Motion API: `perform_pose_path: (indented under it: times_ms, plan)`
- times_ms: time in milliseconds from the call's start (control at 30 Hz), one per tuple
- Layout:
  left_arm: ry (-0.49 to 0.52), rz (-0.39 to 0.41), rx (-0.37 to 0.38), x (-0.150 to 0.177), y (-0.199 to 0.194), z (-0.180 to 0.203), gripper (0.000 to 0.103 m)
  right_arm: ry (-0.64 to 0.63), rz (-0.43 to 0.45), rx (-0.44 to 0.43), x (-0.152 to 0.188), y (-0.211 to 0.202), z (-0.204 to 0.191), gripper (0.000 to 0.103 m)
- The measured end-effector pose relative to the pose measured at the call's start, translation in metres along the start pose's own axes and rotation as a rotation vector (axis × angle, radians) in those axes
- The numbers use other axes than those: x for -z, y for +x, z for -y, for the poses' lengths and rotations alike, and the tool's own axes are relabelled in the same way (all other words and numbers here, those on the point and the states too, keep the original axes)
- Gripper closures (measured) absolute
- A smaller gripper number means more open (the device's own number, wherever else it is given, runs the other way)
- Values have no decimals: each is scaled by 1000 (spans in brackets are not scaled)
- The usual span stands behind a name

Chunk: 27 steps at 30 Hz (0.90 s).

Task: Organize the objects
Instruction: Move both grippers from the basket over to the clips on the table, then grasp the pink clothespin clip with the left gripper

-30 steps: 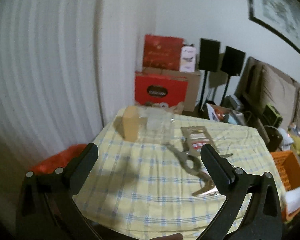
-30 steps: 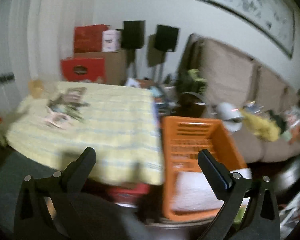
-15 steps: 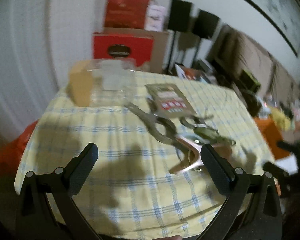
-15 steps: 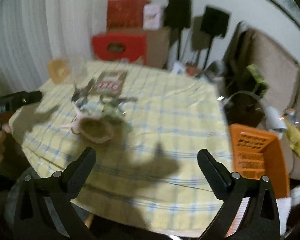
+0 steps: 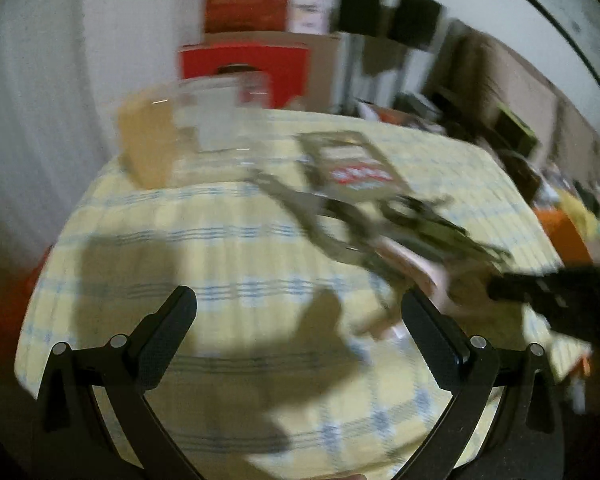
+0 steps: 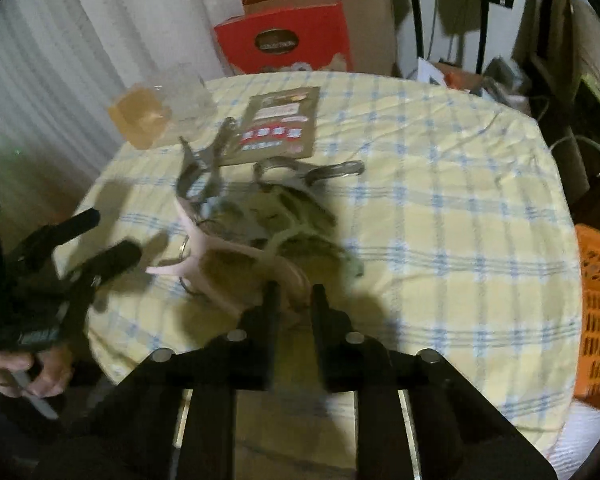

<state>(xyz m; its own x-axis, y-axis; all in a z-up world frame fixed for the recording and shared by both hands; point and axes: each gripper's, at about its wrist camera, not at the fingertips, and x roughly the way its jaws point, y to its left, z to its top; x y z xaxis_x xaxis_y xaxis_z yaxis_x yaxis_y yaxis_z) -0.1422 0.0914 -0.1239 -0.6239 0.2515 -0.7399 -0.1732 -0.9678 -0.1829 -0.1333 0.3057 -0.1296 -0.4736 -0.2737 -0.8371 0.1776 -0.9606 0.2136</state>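
A pile of clips lies on the yellow checked tablecloth: a big pink clip, silver metal clips and greenish ones. A brown packet with a red label lies behind them. My right gripper is at the near end of the pink clip, its jaws closing with the clip's pink loop between the fingertips. In the left wrist view the pile is blurred; the pink clip shows with the dark right gripper at it. My left gripper hovers open over bare cloth, left of the pile, also seen from the right wrist as the left gripper.
An amber plastic box and a clear one stand at the table's far left corner. Red cartons and speakers are behind the table. An orange basket is beside the table's right edge. A hand holds the left gripper.
The right gripper swung from over the orange basket to the clip pile, dropped, and its jaws went from wide apart to nearly together. The left gripper came lower and closer to the table.
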Motion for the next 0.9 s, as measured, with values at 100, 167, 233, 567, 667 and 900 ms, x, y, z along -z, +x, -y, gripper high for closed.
perform_pose_path:
  times_ms: [100, 167, 233, 567, 667, 900]
  plan:
    - [-129, 3, -40, -4, -8, -30, 1, 59, -41, -69, 7, -4, -12, 91]
    - [-216, 2, -44, -5, -13, -51, 1, 113, -65, -106, 13, -5, -26, 91]
    - [-284, 10, -38, -6, -20, -69, 1, 123, -97, -131, 18, -1, -46, 89]
    - [-525, -52, -15, 4, -48, -106, 2, 60, -46, -144, 30, -35, -84, 59]
    - [-392, -129, 51, 1, -38, -62, 2, 164, 13, -41, 39, -57, -51, 58]
    - [-323, -245, -37, 13, 2, 13, 2, 267, 102, 87, 69, -98, -5, 25]
